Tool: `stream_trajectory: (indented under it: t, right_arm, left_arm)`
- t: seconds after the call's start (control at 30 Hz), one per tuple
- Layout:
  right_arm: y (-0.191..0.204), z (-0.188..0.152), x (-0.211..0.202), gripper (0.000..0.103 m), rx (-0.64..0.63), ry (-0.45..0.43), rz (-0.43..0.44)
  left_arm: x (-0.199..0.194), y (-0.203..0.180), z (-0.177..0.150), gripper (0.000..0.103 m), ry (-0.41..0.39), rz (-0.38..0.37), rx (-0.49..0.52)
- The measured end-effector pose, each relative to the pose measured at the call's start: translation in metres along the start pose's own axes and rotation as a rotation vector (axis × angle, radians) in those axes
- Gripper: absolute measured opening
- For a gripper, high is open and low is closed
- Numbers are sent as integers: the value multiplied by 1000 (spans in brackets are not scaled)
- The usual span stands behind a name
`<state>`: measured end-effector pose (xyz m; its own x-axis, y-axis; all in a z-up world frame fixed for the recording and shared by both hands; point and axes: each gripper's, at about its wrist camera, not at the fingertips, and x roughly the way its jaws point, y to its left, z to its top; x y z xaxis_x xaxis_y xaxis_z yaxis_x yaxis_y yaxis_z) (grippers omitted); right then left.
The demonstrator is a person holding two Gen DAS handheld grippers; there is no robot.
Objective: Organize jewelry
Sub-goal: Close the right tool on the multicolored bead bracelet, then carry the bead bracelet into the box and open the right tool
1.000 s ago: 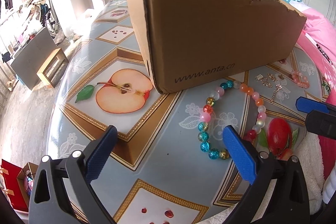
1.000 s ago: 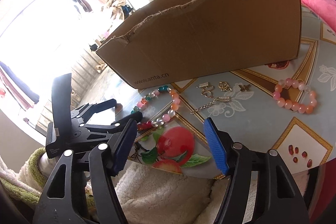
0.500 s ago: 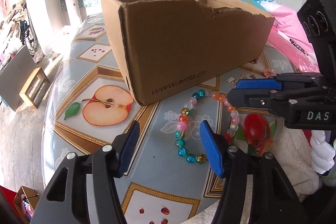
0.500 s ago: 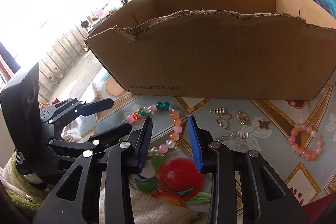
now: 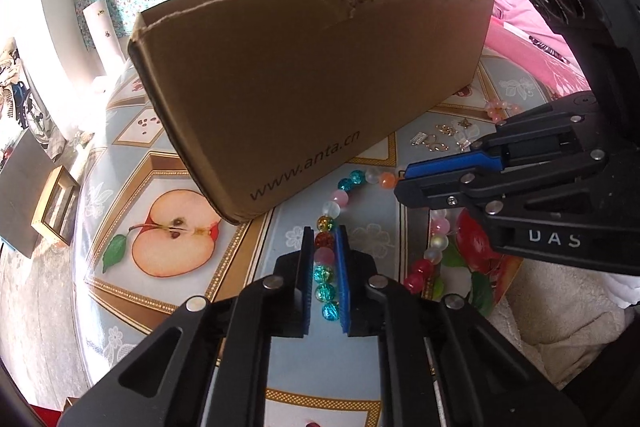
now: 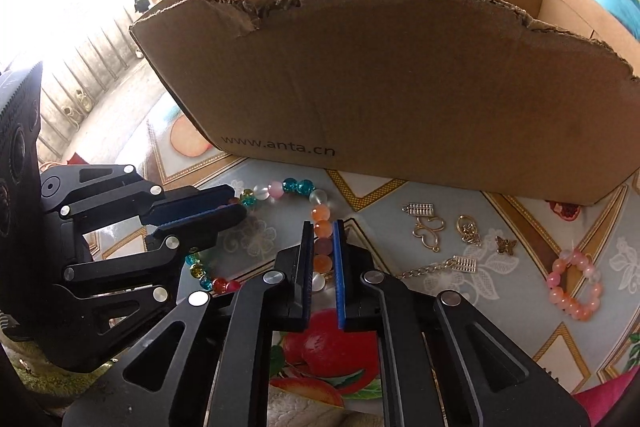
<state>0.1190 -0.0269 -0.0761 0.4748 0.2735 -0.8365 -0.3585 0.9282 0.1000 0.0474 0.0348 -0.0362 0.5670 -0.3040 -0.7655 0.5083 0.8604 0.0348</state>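
Cardboard box, interior unseen

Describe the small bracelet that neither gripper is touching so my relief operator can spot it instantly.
Start at the torn cardboard box on the fruit-print table. In front of its right end, past the gold charms, lies the small pink-and-orange bead bracelet. It is a tight ring in pink and orange only, unlike the larger multicoloured bead strand.

left wrist: low, close, faces box | right wrist: same, shared table
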Motion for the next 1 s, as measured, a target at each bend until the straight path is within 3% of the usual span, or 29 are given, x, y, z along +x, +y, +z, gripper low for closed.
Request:
stream_trajectory:
  t: [0.33,0.57,0.73,0.87,1.0]
  right_arm:
    - [-1,-4,-61,7,11,-130,66]
    - [1,23,-131,7,-61,-312,117]
    - [-5,73,-150,7,-98,-395,122]
    - [-31,119,-124,7,-55,-317,159]
    - [-47,145,-85,7,-9,-189,181]
  left_arm:
    - [-63,5,10,9,-143,-32,-85]
    - [-135,5,58,9,-361,-56,-48]
    - [-149,19,109,10,-455,-62,-27]
    - [-124,39,145,10,-405,-48,-29]
    - [-83,52,162,10,-291,-41,-45]
